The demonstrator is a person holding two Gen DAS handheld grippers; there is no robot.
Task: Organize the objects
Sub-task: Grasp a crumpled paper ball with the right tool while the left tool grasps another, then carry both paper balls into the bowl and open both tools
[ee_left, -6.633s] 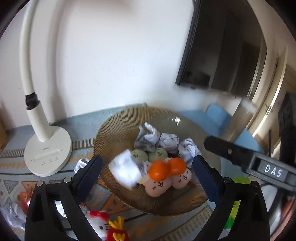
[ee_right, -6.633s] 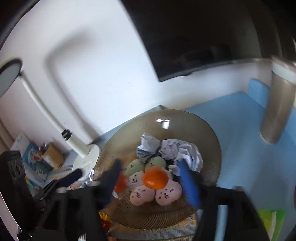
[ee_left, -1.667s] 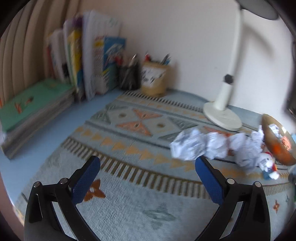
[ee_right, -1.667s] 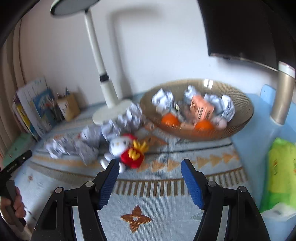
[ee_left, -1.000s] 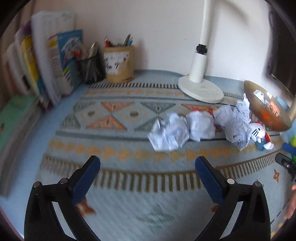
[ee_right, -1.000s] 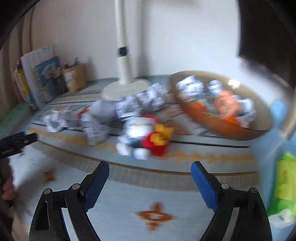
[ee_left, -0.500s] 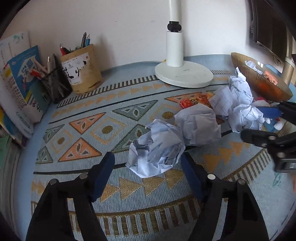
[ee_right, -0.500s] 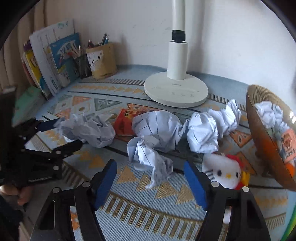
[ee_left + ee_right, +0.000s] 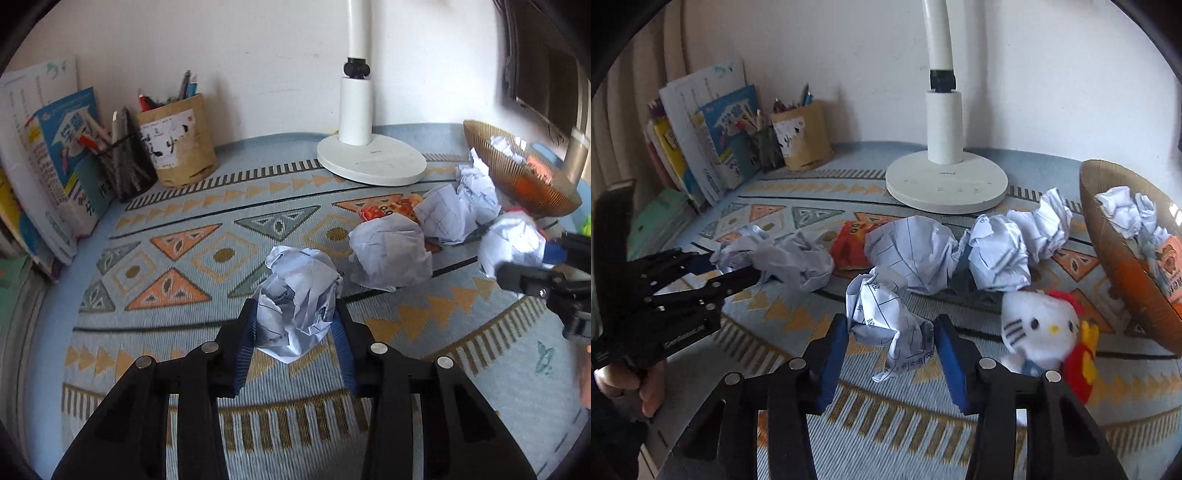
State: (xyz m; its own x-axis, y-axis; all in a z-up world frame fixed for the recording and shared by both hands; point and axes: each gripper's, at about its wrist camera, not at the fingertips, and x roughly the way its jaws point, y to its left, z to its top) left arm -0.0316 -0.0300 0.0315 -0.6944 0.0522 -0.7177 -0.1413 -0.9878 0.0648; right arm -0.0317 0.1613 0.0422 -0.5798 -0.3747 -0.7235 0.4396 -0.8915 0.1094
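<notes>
- Left gripper [image 9: 295, 325]: jaws closing on a crumpled ball of lined white paper [image 9: 297, 295] lying on the patterned blue-and-orange woven mat [image 9: 184, 251]; blue pads look pressed into both flanks.
- Right gripper [image 9: 890, 336]: jaws closing around a second crumpled paper wad with printed writing [image 9: 886, 314], on the mat just beside the white plush kitten toy in a red outfit [image 9: 1049, 332]; left pad touches, right pad seems a hair off (hard to be sure).
- Handling, my judgement: featherlight, springy, crushable, not fragile. Take across the bulk of the ball, not the loose tail.
- Both grippers pitched steeply downward, low over the mat.
- Likely destination: ribbed amber bowl [image 9: 1115, 266], already holding paper.
</notes>
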